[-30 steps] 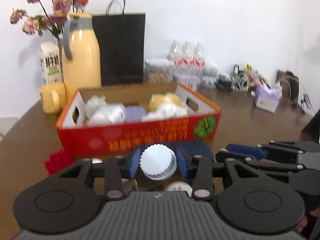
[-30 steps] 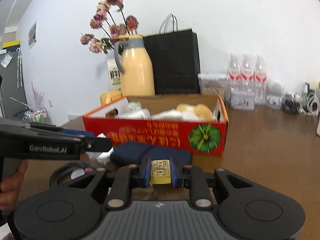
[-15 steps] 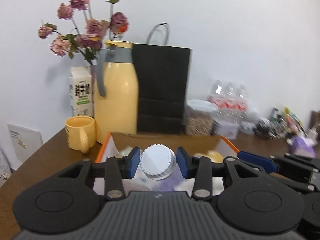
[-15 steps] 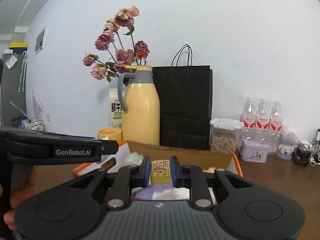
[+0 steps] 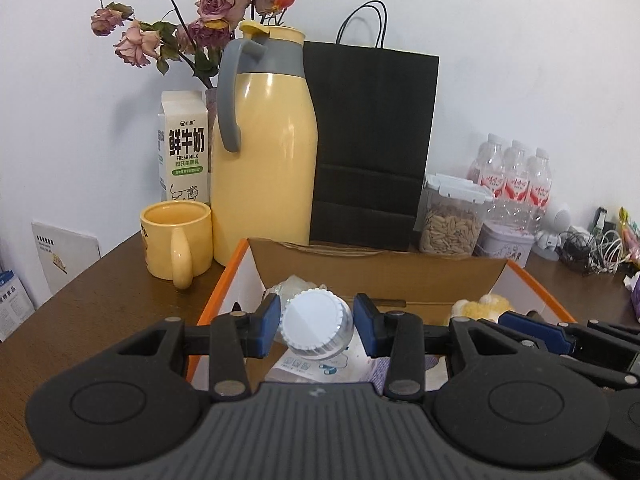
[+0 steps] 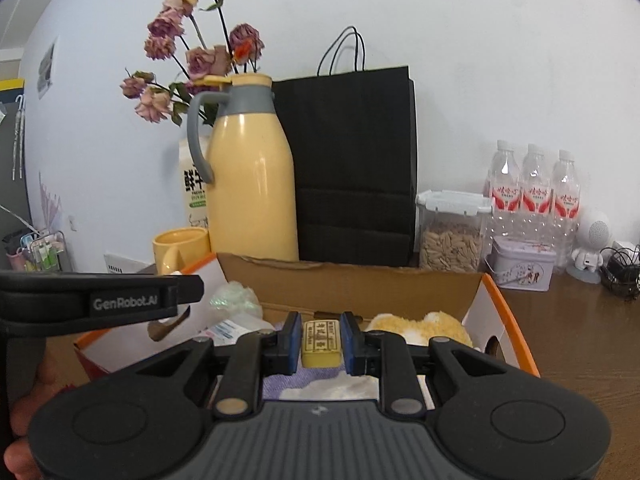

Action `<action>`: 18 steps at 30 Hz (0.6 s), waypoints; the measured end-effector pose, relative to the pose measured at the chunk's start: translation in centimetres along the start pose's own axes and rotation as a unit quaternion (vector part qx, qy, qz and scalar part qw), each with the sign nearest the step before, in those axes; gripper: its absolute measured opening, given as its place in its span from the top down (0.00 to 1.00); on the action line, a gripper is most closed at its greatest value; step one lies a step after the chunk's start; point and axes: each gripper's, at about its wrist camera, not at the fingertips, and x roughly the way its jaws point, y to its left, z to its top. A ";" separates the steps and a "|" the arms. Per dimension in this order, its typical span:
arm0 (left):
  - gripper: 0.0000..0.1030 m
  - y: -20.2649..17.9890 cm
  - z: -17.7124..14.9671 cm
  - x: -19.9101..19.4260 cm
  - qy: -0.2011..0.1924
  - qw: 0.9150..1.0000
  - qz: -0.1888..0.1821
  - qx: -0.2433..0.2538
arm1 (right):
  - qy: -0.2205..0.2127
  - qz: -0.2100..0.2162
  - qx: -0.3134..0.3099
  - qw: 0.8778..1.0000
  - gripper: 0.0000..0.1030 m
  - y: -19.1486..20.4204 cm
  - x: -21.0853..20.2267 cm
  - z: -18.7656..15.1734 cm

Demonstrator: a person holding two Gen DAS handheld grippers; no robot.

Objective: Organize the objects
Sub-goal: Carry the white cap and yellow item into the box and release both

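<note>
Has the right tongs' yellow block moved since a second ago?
Yes. The yellow block, clamped in the right tongs, has travelled forward from in front of the red box's printed side to over the open box, towards the yellow jug.

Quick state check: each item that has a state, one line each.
left gripper: shut on white-capped bottle
right gripper: shut on gold bar
box: open, partly filled
mug: upright
thermos: upright, lid on
black bag: standing
grain jar: lid on
</note>
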 end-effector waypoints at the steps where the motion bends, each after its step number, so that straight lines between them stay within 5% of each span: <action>1: 0.56 -0.1 -0.2 -0.1 -0.001 1.000 0.004 0.002 | 0.004 -0.001 -0.001 1.000 0.81 0.0 0.1 -0.1; 3: 0.13 -0.2 -0.4 -0.4 -0.007 1.000 0.015 0.006 | 0.011 0.000 -0.005 1.000 0.80 0.0 0.0 -0.3; 4: 0.03 -0.2 -0.4 -0.7 -0.016 1.000 0.023 0.006 | 0.012 0.000 -0.005 1.000 0.71 0.0 -0.1 -0.3; 6: 0.00 -0.2 -0.5 -1.2 -0.037 0.999 0.035 0.005 | 0.006 -0.009 -0.001 1.000 0.36 0.0 -0.6 -0.4; 7: 0.00 -0.1 -0.5 -1.4 -0.039 0.999 0.034 0.002 | 0.002 -0.014 0.001 1.000 0.11 -0.1 -0.9 -0.3; 8: 0.00 0.0 -0.5 -1.4 -0.038 0.999 0.032 -0.002 | -0.003 -0.016 0.003 1.000 0.00 -0.2 -1.1 -0.3; 18: 0.00 0.2 -0.6 -1.6 -0.038 0.999 0.030 -0.007 | -0.003 -0.020 0.007 1.000 0.00 -0.3 -2.1 -0.1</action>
